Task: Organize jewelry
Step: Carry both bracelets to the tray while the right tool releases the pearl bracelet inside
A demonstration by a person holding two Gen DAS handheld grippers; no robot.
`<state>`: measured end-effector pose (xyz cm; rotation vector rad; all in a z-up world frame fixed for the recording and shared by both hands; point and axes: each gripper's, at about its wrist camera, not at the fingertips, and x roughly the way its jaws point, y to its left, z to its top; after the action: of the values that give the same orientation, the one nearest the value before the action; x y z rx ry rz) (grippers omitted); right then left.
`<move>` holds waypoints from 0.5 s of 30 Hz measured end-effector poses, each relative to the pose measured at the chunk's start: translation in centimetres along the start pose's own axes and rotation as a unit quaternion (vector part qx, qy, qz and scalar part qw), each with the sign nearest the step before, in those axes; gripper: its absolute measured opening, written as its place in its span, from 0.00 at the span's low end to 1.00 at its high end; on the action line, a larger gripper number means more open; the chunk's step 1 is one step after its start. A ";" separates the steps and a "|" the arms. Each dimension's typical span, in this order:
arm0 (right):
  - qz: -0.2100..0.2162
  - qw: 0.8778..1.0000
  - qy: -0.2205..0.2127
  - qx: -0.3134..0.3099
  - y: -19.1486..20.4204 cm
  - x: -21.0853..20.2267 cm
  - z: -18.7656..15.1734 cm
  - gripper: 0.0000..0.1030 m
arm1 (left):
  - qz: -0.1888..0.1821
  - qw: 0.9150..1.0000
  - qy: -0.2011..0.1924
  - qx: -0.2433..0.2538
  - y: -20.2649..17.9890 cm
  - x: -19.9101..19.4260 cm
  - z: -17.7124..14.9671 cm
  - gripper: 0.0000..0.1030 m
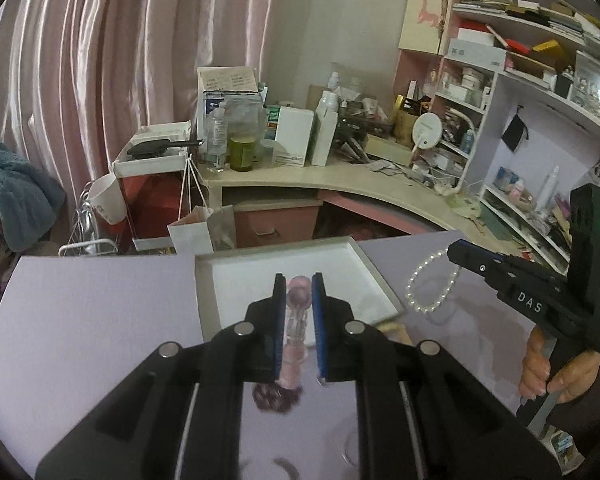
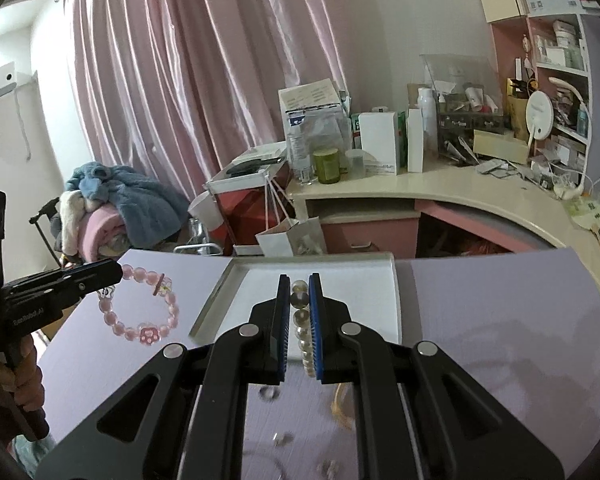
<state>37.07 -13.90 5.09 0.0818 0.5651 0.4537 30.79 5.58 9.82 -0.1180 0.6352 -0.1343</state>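
1. Two bracelets are aloft. Our left gripper (image 2: 118, 272) pinches the pink bead bracelet (image 2: 140, 308); its loop dangles over the lilac board (image 2: 500, 320), left of the white tray (image 2: 392, 264), long axis running downward.
2. Our right gripper (image 2: 299, 320), jaws narrow, clamps the pearl bracelet (image 1: 432, 286), its loop hanging below the tips.
3. We judge either could slip from its few pinched beads and miss the tray.

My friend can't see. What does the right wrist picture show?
The right tool pinches a pearl bracelet above a white tray on a lilac table. At left, the left tool dangles a pink bead bracelet.
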 end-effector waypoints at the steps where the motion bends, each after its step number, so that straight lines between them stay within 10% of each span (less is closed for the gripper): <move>1: -0.002 1.000 0.003 0.001 -0.2 0.9 0.3 0.09 | 0.000 1.000 0.002 0.001 0.3 0.7 0.3 0.13; 15: -0.021 0.997 0.071 0.020 -1.6 13.7 1.6 0.09 | -0.013 0.999 0.040 0.001 4.0 11.1 2.5 0.13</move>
<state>48.80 -9.25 -0.68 0.0760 0.7146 0.4099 41.53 7.89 4.77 -0.1192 0.7134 -0.1648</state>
